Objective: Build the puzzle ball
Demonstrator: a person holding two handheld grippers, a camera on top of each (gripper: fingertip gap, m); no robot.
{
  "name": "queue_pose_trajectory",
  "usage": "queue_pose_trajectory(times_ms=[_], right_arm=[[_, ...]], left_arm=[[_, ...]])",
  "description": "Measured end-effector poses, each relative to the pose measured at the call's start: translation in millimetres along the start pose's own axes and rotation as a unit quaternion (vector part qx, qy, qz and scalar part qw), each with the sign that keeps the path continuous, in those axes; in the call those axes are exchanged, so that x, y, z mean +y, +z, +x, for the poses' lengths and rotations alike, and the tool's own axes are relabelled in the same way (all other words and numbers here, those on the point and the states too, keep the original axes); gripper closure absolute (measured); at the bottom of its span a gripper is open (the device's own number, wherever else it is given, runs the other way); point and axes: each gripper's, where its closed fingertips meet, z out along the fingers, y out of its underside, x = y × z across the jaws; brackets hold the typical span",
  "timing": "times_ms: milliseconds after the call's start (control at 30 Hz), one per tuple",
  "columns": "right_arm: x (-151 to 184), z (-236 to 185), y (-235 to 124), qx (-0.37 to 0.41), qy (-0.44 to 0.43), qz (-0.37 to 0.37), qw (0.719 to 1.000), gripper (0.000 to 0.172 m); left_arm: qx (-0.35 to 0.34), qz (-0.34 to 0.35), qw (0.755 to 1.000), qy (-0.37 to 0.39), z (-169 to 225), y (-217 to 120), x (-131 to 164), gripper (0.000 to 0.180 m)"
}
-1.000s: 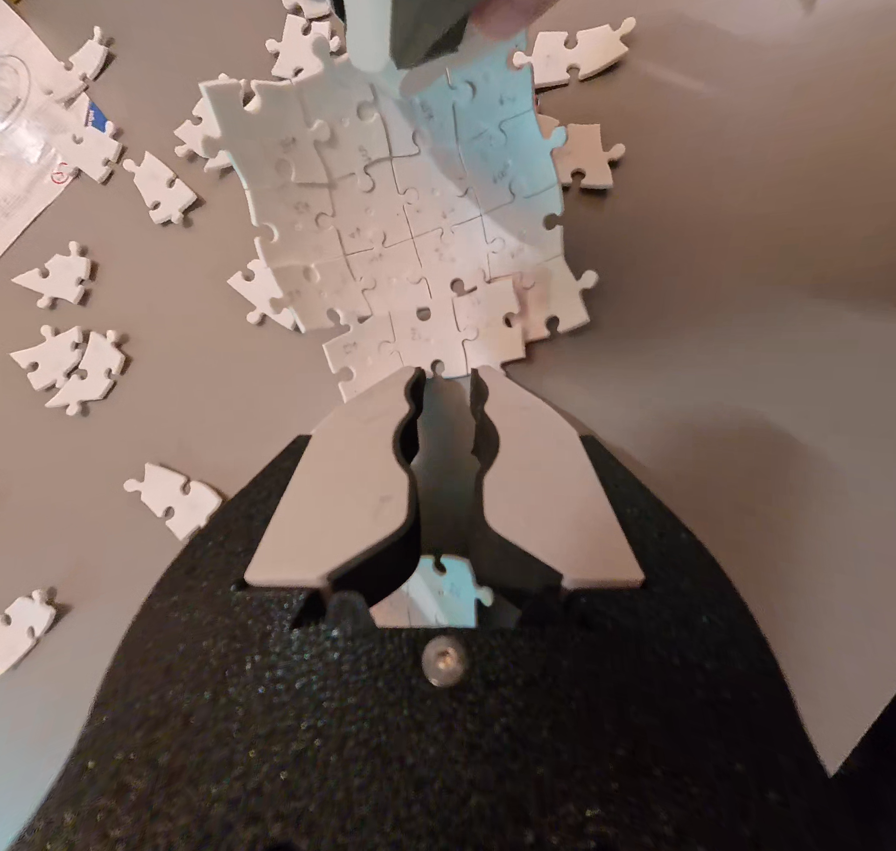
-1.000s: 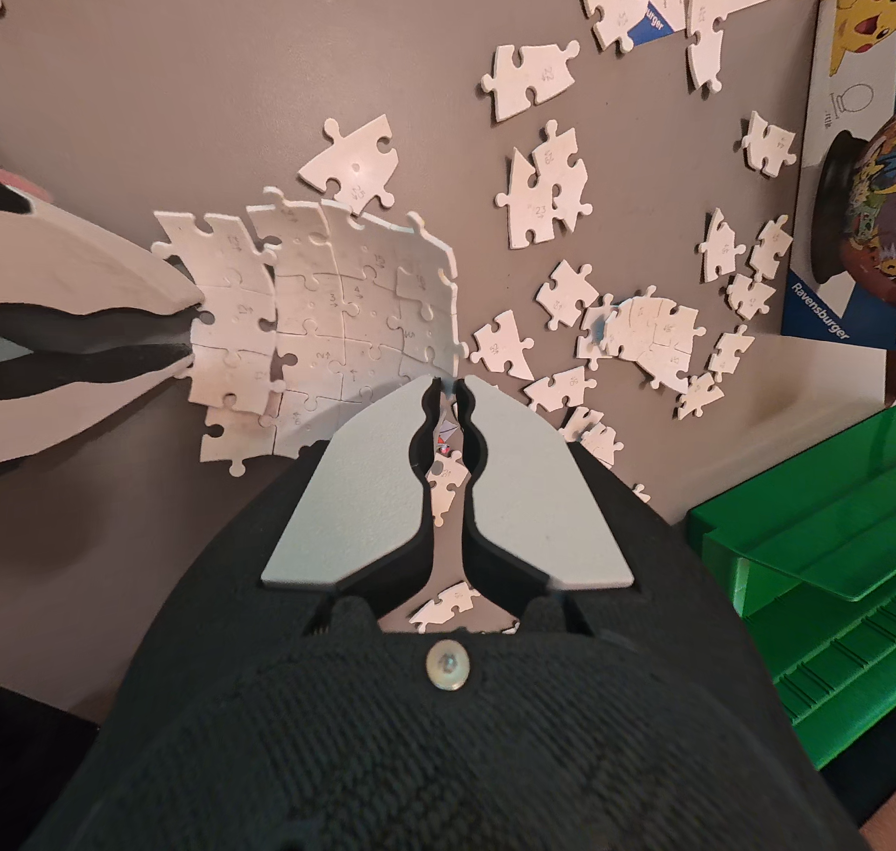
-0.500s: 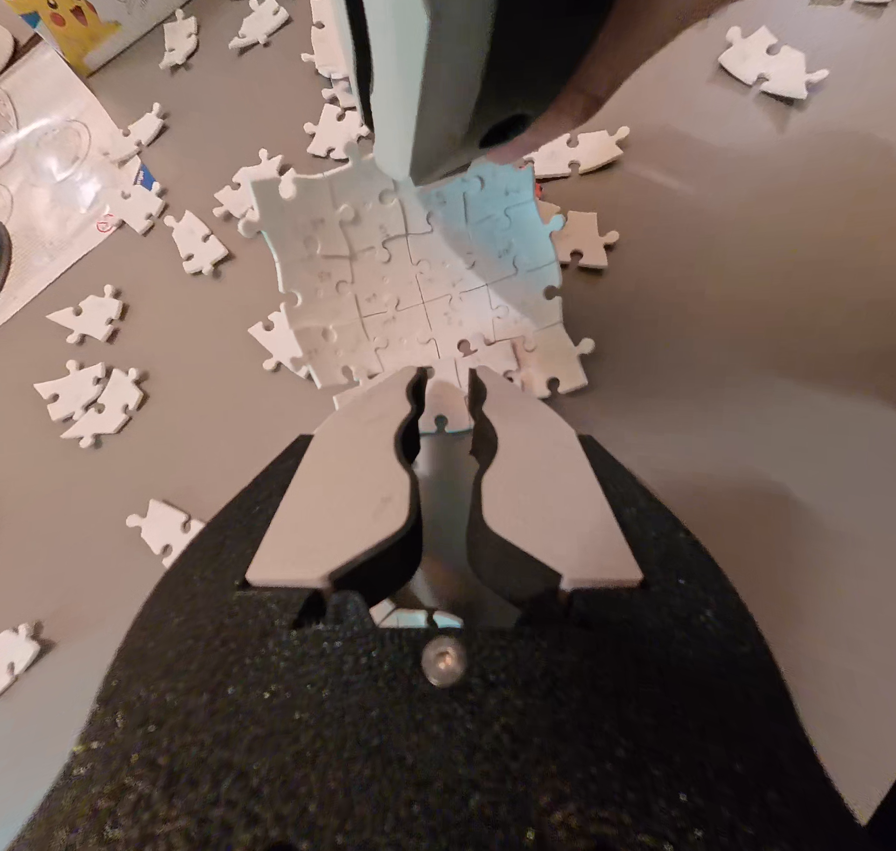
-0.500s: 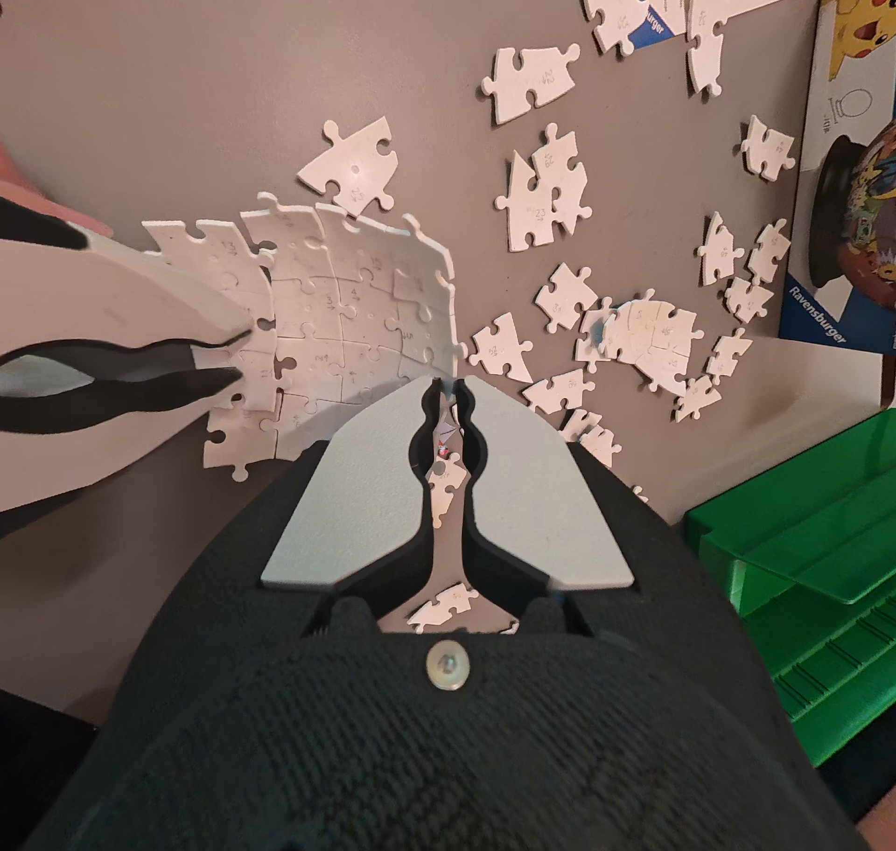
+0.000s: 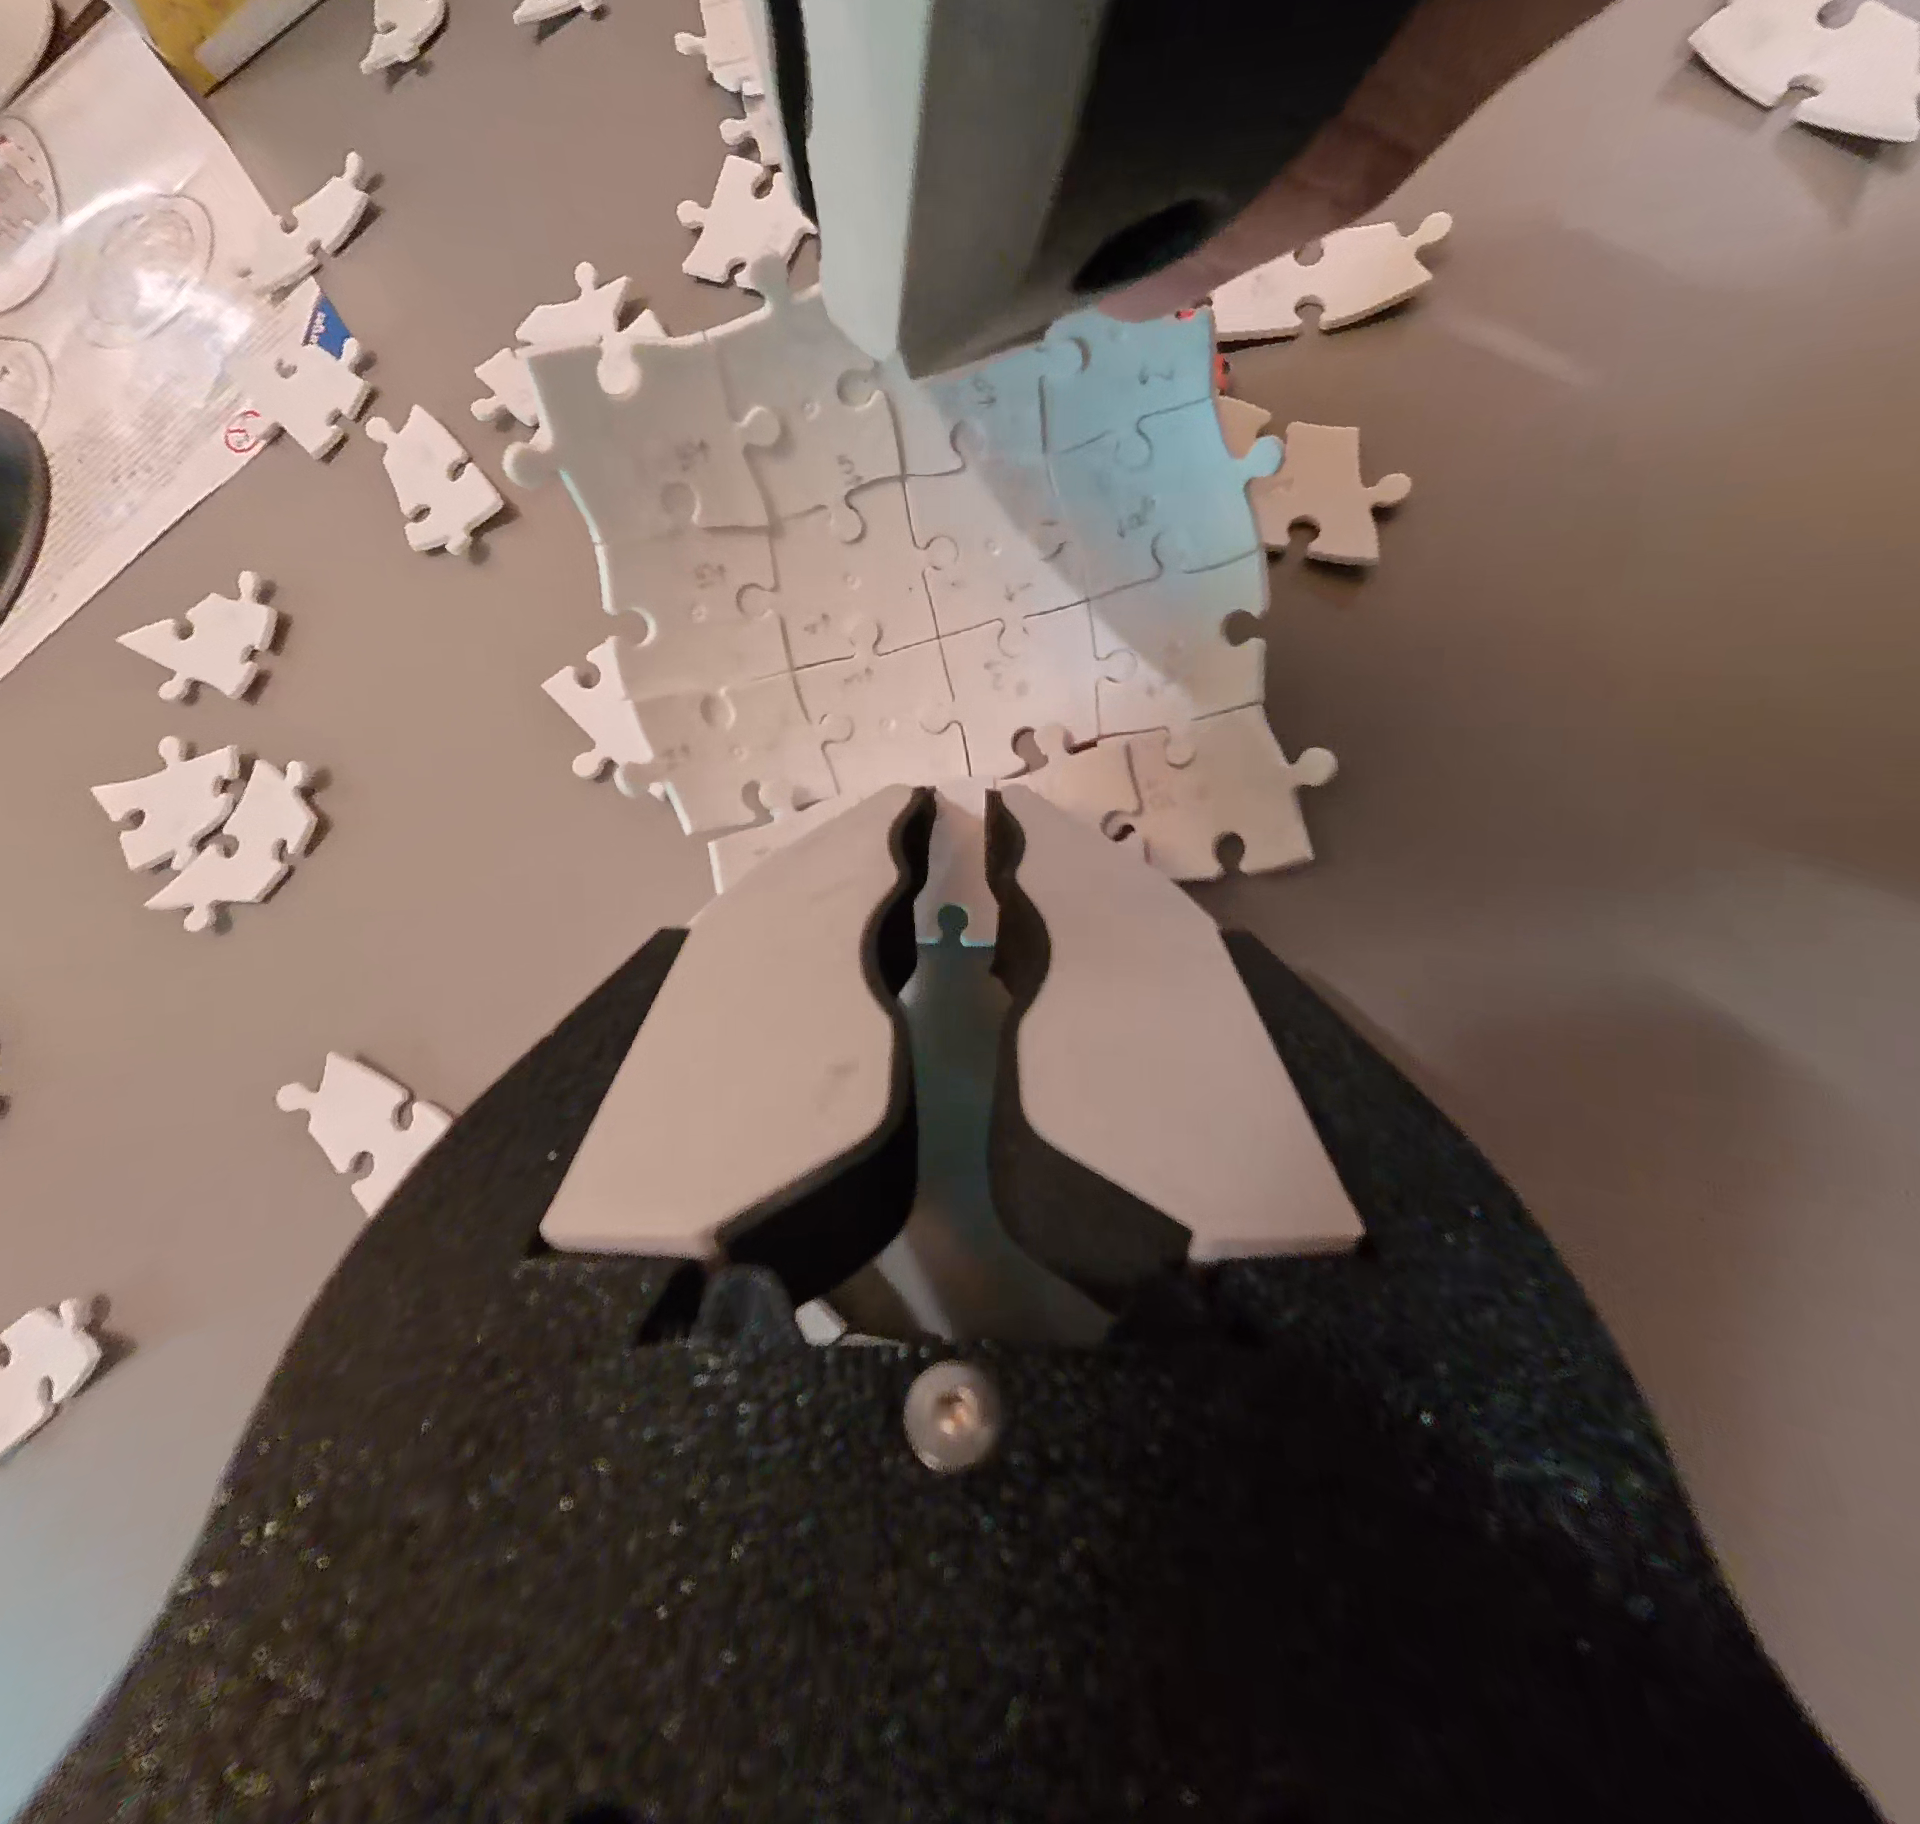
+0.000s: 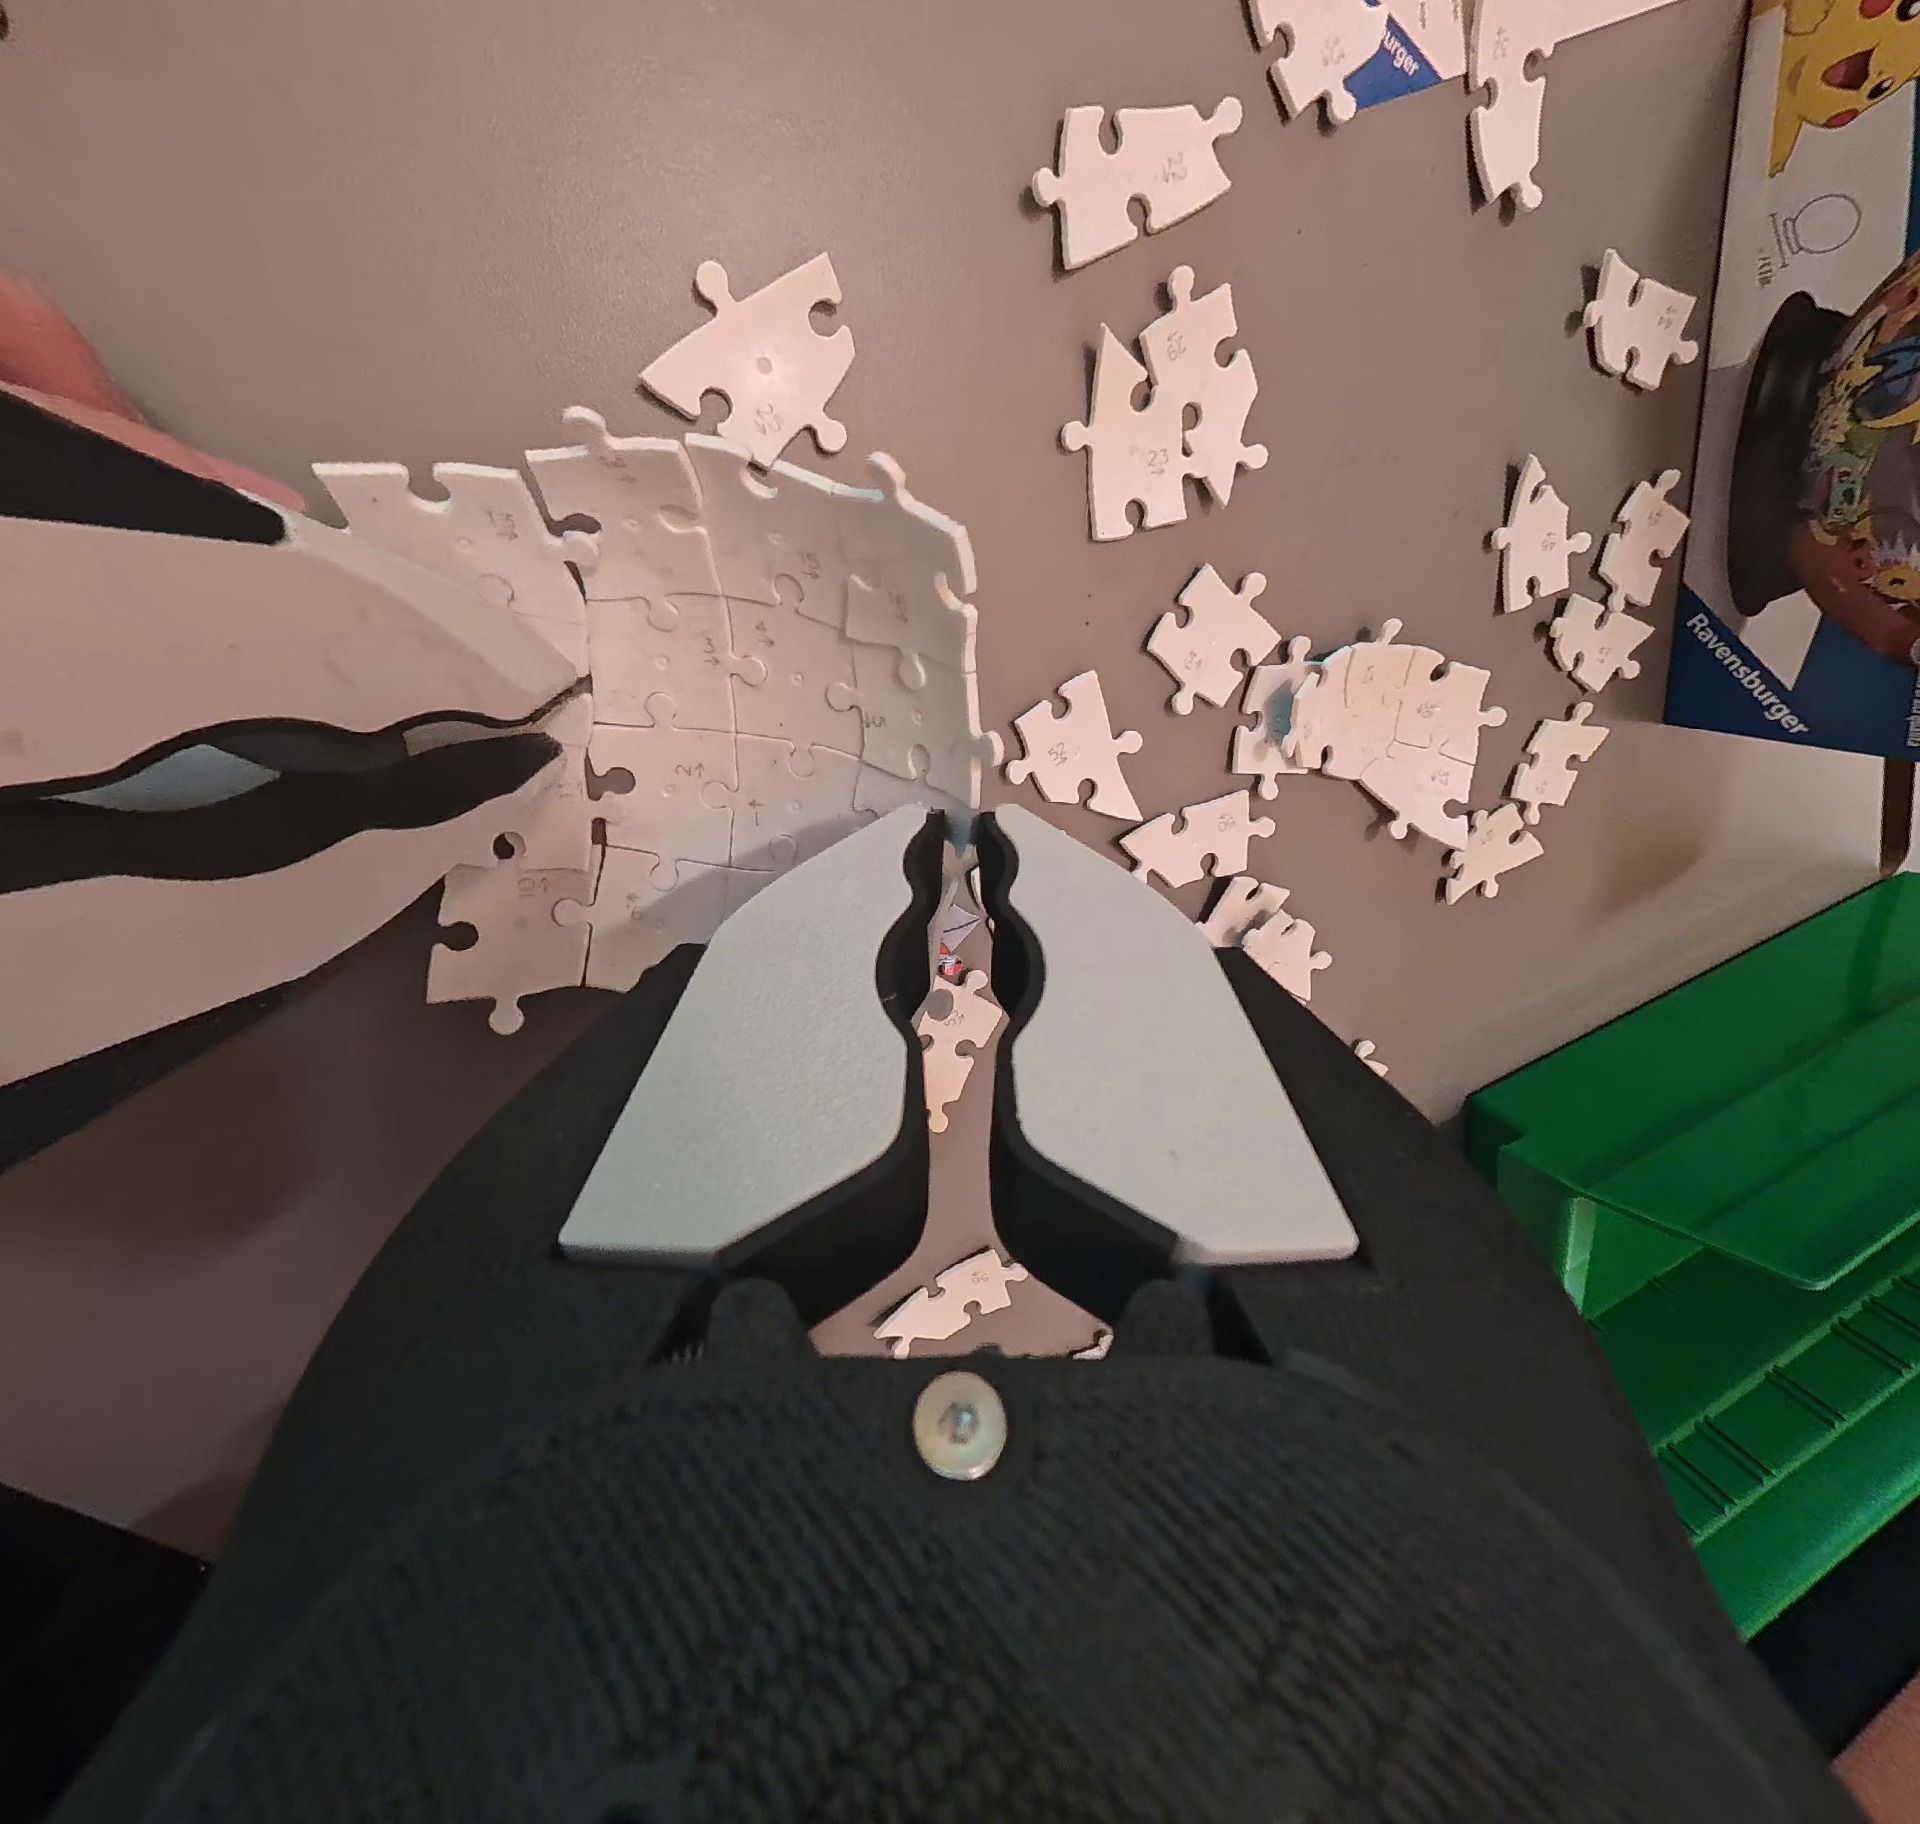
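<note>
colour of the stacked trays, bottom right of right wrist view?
Bright green trays; the right wrist view alone shows them.

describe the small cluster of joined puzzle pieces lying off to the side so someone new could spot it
On the grey table, look between the big curved puzzle sheet both grippers grasp and the green plastic tray. There, among scattered single white pieces, lies the small joined cluster. Unlike its flat, single neighbours, it is several pieces locked into one domed patch.

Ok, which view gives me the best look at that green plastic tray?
The right wrist view: the green plastic tray fills its lower right corner, stepped ribbed walls visible beside the grey table. The left wrist view doesn't show it at all.
</note>
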Motion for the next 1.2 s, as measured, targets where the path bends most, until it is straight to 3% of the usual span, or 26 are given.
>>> queue_pose_trajectory(times_ms=[400,900,1200], right_arm=[[1,0,1,0.003,-0.001,-0.003,1.000,0.165],[0,-1,1,0.009,-0.008,-0.007,1.000,0.165],[-2,0,0,0.015,-0.015,-0.006,1.000,0.165]], left_arm=[[0.022,0.006,0.999,-0.032,-3,-12,-1,0.154],[-0.040,-0.006,0.999,-0.024,-9,-4,4,0.159],[-0.020,0.015,1.000,-0.014,-7,-3,0,0.156]])
